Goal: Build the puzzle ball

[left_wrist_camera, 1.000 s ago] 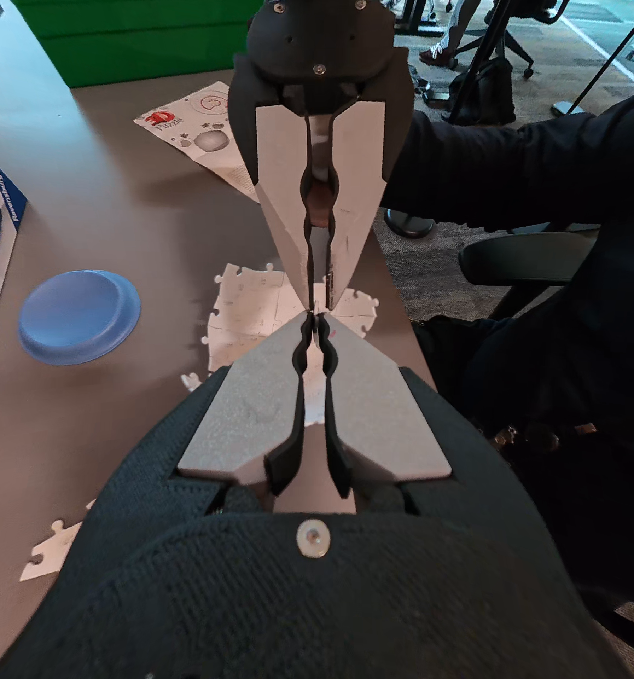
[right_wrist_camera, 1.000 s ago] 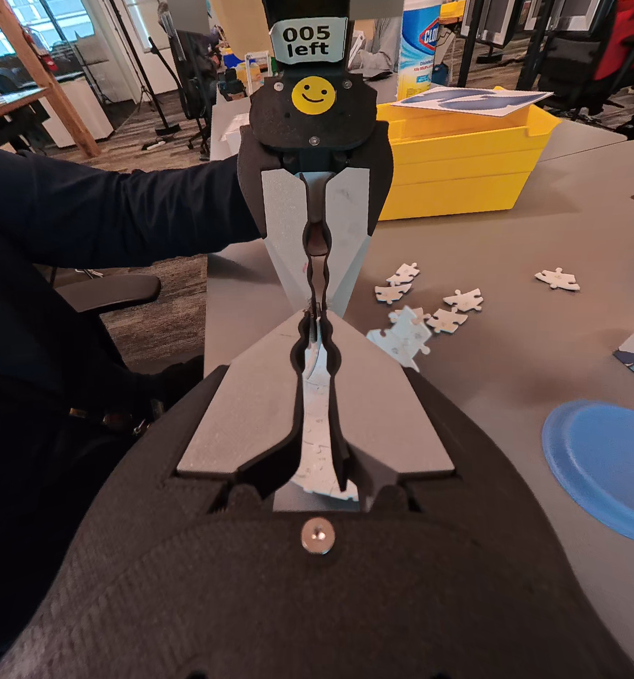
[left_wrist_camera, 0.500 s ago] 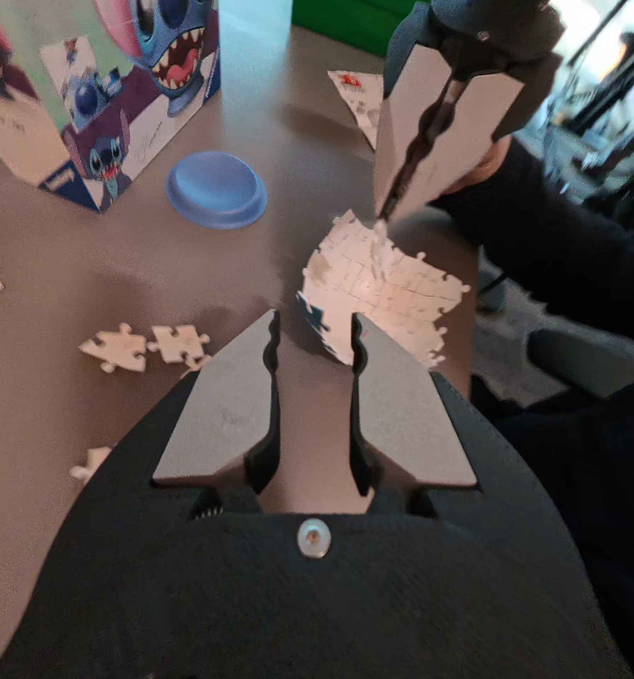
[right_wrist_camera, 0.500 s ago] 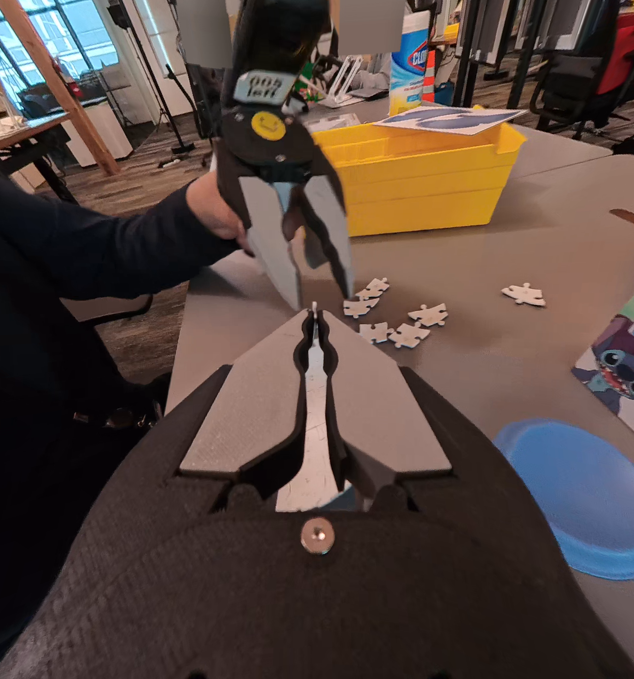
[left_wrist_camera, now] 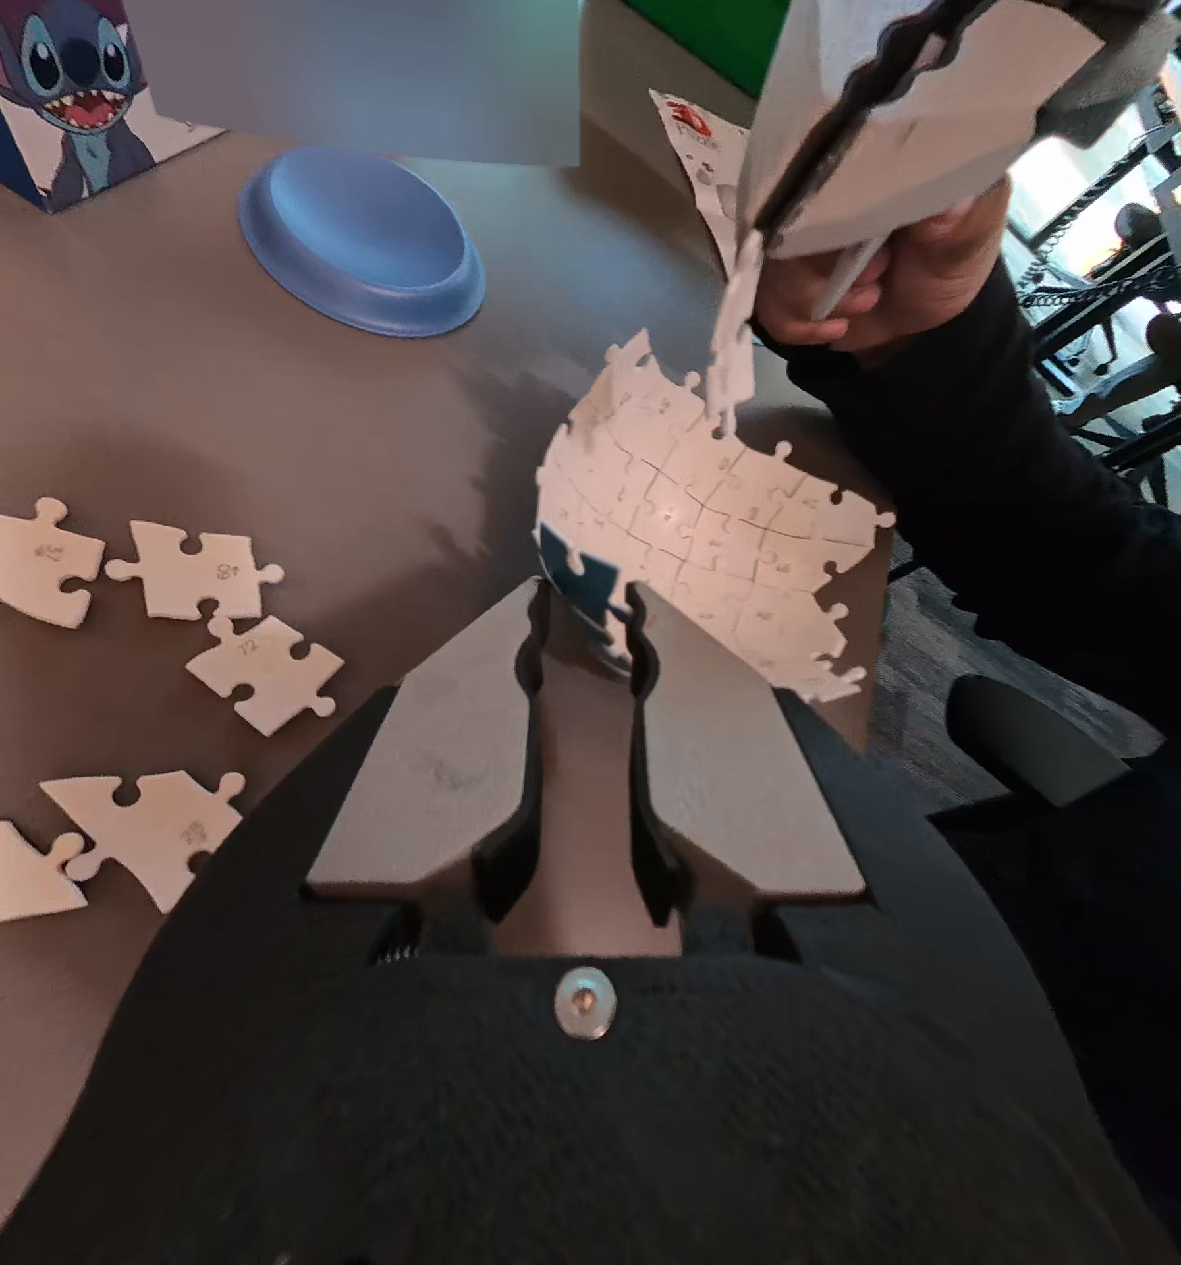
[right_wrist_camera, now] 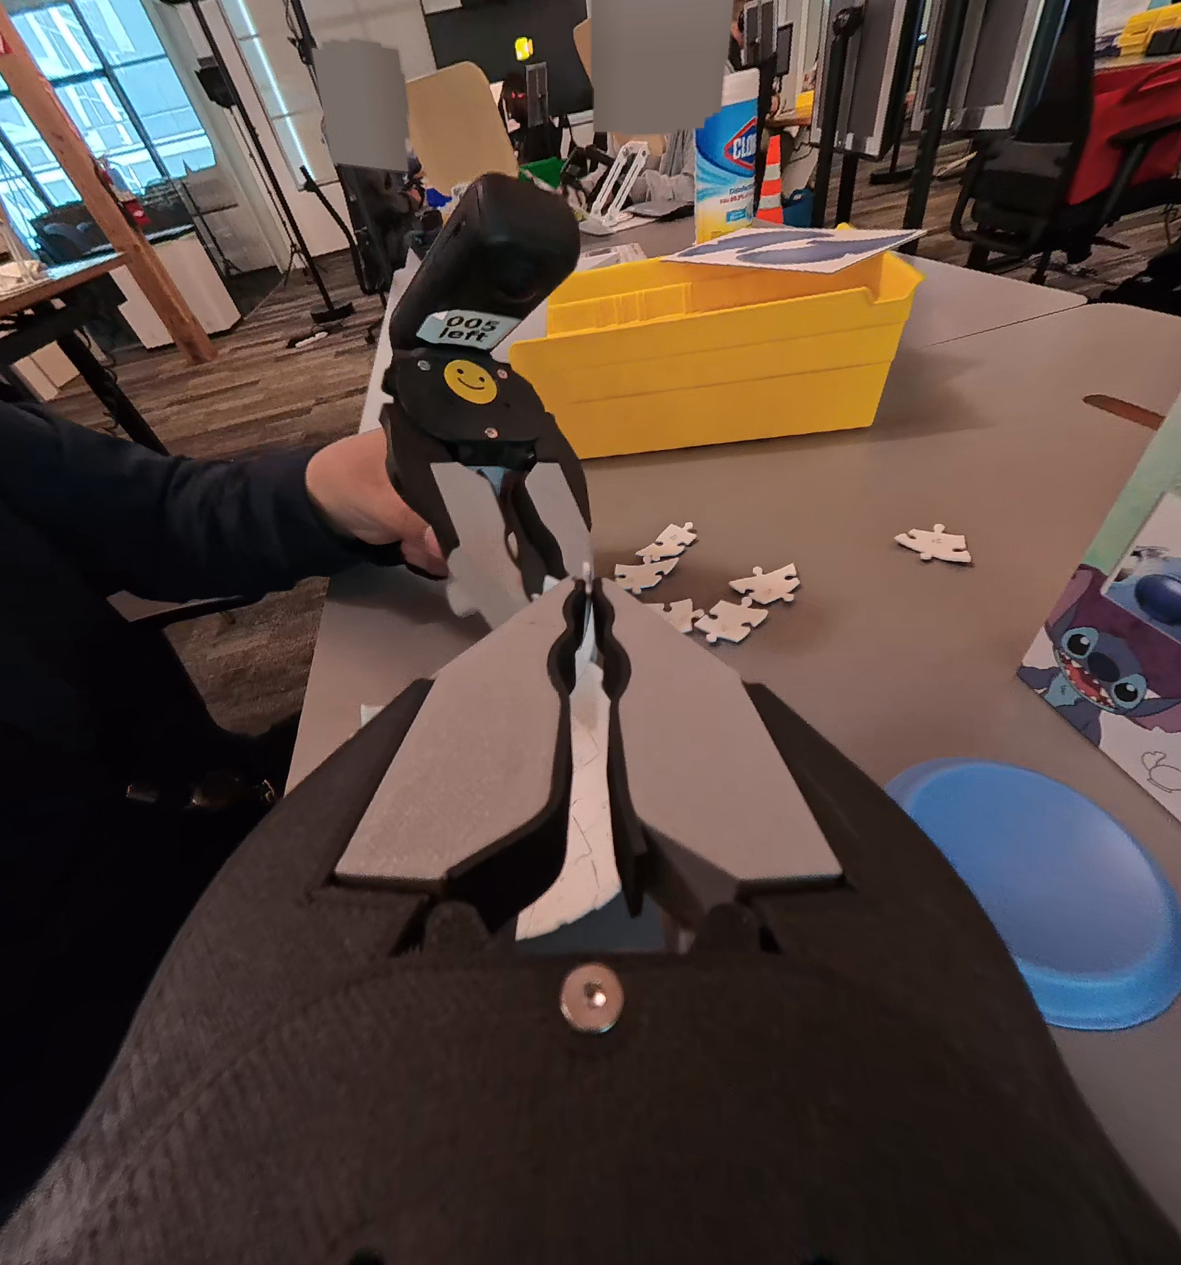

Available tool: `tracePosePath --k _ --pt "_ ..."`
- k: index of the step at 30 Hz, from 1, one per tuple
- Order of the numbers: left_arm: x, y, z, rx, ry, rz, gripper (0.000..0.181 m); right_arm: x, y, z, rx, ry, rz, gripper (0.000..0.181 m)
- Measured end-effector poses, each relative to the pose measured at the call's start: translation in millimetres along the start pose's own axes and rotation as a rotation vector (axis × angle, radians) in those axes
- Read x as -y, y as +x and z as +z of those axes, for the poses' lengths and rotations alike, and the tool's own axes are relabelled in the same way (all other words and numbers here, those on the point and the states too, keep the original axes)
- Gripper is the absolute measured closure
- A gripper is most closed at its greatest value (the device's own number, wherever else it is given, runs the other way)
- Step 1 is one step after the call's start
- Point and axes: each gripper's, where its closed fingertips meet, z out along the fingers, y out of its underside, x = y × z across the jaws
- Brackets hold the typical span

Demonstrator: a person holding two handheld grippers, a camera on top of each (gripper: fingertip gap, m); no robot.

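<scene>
On the table (left_wrist_camera: 129, 383), the stand (left_wrist_camera: 361, 233) lies before the box (left_wrist_camera: 60, 96), loose pieces (left_wrist_camera: 197, 582) lie left of the curved shell (left_wrist_camera: 704, 541) near the table's edge, and the bin (right_wrist_camera: 710, 356) sits behind the pieces in the right wrist view.

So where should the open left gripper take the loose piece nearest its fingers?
The nearest loose piece lies flat on the table, so the left gripper likely does best coming from above, fingers straddling its plain body between the tabs, clear of neighbouring pieces.
</scene>
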Motion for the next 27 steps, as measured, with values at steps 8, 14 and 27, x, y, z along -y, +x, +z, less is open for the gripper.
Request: tracePosePath --k 8,14,27 --pt "-1 -7 10 0.029 -0.037 0.094 0.18 -17 -7 11 0.119 -0.062 -0.028 0.181" --pt "6 -5 14 -0.007 -0.052 0.132 0.181 -19 7 8 0.157 -0.069 -0.005 0.181" --pt "5 -6 20 -0.048 -0.057 0.118 0.181 -41 6 24 0.067 -0.142 -0.255 0.181"
